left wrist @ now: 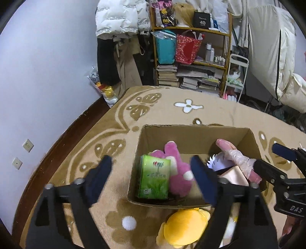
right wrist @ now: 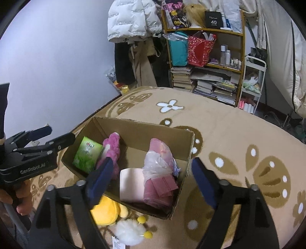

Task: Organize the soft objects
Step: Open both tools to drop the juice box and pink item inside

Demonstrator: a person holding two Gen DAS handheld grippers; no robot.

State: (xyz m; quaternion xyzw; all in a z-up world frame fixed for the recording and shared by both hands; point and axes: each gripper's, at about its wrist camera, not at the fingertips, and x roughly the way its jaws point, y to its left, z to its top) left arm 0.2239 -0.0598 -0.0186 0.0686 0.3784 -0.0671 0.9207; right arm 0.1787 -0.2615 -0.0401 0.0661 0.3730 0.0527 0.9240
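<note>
An open cardboard box stands on the rug. Inside lie a green tissue pack, a pink plush, a pink plastic-wrapped bundle and a pale pink block. A yellow plush lies on the rug in front of the box, with a white fluffy toy beside it. My left gripper is open and empty over the box's left side. My right gripper is open and empty over its right side.
The beige flower-patterned rug covers the floor. A wooden shelf with bags, bottles and stacked books stands at the back. Jackets hang to its left. A white cart and white bedding are at the right.
</note>
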